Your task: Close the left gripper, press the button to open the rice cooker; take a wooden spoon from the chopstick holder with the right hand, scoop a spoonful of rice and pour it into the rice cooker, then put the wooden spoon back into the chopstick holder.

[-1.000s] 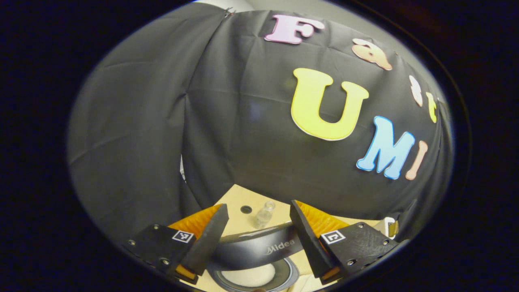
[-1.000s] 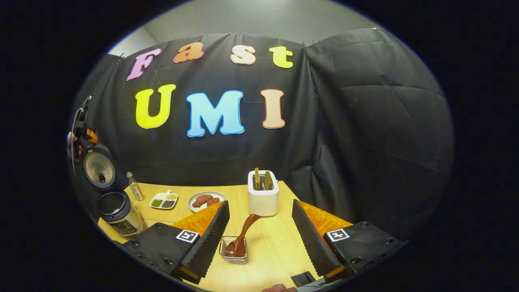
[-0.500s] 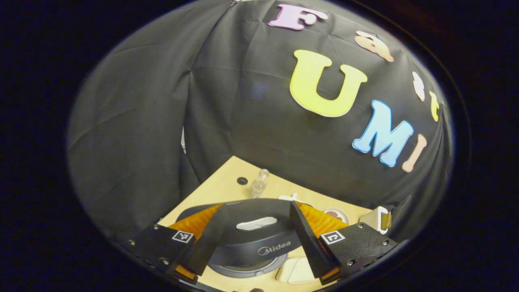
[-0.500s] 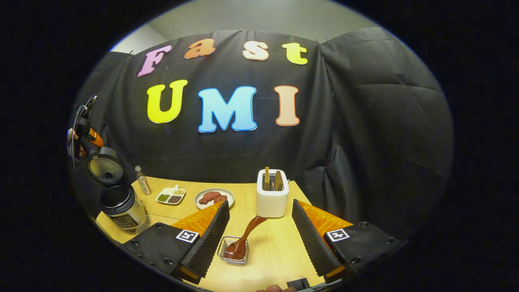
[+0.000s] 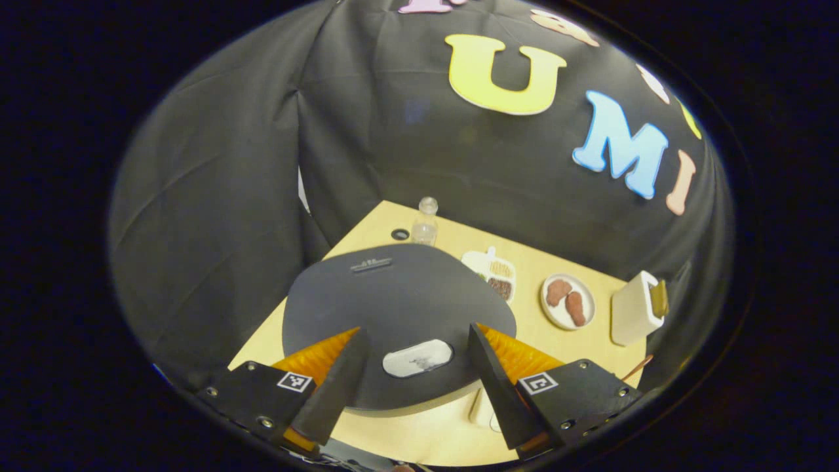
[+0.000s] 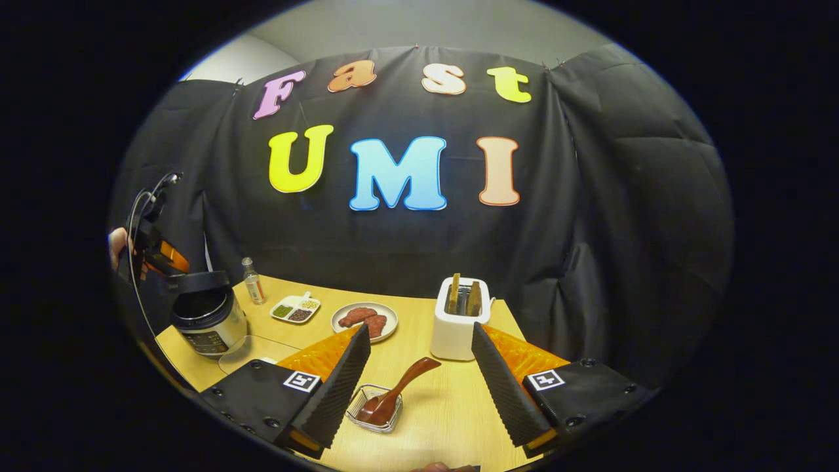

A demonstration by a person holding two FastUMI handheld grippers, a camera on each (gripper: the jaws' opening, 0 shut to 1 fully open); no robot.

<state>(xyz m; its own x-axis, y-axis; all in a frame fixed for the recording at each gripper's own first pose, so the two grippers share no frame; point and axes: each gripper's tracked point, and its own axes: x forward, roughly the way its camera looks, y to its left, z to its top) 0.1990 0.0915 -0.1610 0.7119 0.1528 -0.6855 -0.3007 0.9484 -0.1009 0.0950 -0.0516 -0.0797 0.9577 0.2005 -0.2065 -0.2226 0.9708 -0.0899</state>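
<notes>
Wooden spoon (image 6: 395, 393) rests in wire basket (image 6: 373, 408); rice cooker (image 6: 207, 319) lid down; both grippers' fingers spread, empty

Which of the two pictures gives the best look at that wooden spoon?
The right gripper view: the wooden spoon lies in plain sight, its bowl in a small wire basket and its handle slanting up, ahead of the right gripper. The left gripper view catches what may be its handle at the table's far edge.
</notes>
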